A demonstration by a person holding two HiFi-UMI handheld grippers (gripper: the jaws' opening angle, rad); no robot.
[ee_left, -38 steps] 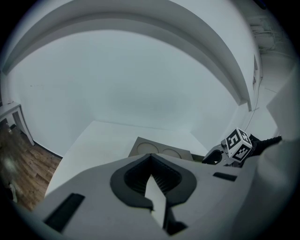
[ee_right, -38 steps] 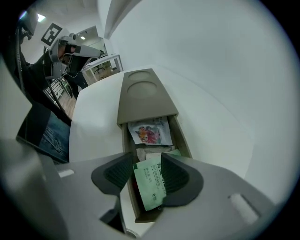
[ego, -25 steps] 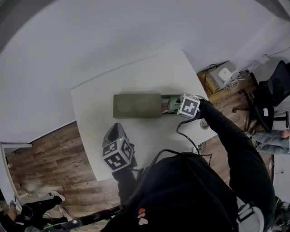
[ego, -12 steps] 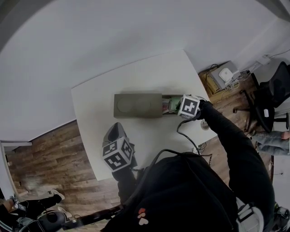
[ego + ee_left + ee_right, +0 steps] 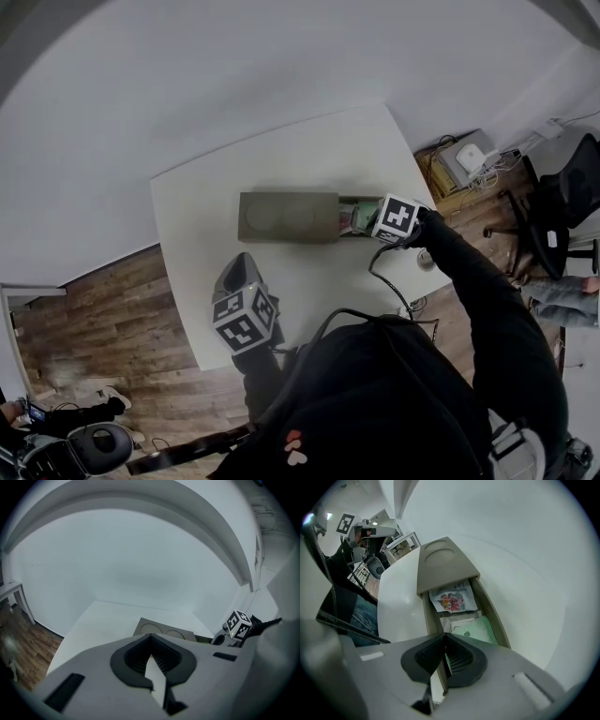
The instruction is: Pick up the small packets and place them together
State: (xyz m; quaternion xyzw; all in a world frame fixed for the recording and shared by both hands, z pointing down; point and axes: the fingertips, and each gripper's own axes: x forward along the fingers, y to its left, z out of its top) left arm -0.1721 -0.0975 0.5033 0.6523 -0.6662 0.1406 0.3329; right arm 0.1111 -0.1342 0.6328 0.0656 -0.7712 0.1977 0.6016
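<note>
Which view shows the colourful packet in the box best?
The right gripper view: the colourful packet lies flat in the box, its print visible. The head view shows only a small patch at the box's open end; the left gripper view does not show it.

Person: loose black long-sleeved top (image 5: 394,394) with a small red-pink heart-like mark (image 5: 293,441) on it. Right sleeve (image 5: 473,291) is black down to the wrist.

Left gripper (image 5: 150,641): pale grey moulded shell, dark grey ribbed pads set in a dark surround, dark rectangular slots on the shell. Its marker cube (image 5: 244,319) is white with black square markers.

Right gripper (image 5: 444,641): same grey shell and ribbed pads, with a matching cube (image 5: 395,217). A thin black cable (image 5: 386,281) runs from it.
</note>
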